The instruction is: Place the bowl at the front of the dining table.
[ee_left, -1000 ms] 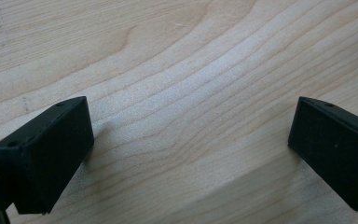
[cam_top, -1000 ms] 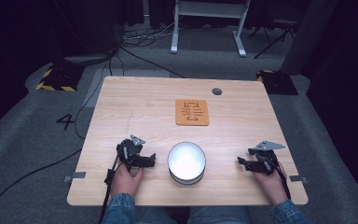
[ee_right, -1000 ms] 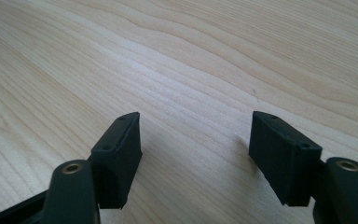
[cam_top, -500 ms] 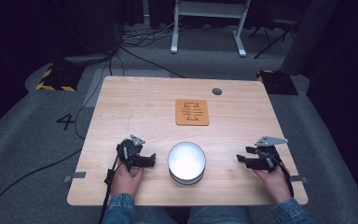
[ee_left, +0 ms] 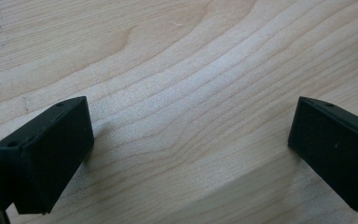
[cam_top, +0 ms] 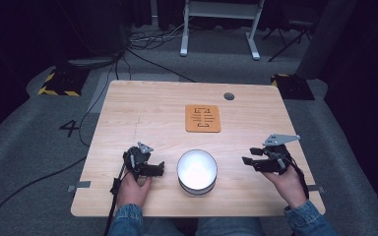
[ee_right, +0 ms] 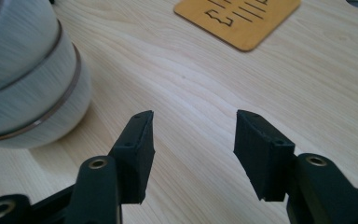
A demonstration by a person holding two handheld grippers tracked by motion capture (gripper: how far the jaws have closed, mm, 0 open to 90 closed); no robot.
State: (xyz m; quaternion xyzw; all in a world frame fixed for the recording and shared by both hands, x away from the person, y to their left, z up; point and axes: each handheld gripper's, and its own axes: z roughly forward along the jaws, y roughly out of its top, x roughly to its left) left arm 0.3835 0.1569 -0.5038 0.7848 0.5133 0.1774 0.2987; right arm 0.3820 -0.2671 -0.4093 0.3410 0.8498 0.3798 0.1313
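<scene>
Right gripper (cam_top: 248, 161) is shifting slightly; both it and left gripper (cam_top: 160, 168) are gaping empty, risking knocking the bowl (cam_top: 197, 170) aside.

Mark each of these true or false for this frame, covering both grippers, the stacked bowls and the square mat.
1. The left gripper has its fingers spread apart with bare wood between them. True.
2. The right gripper is shut on the white stacked bowls. False: its fingers are apart with nothing between them, and the bowls stand off to one side, untouched.
3. The bowls stand between the two grippers near the table's near edge. True.
4. The orange mat lies under the bowls. False: it lies flat on its own, farther back on the table.
5. A round hole sits near the table's far edge. True.
</scene>
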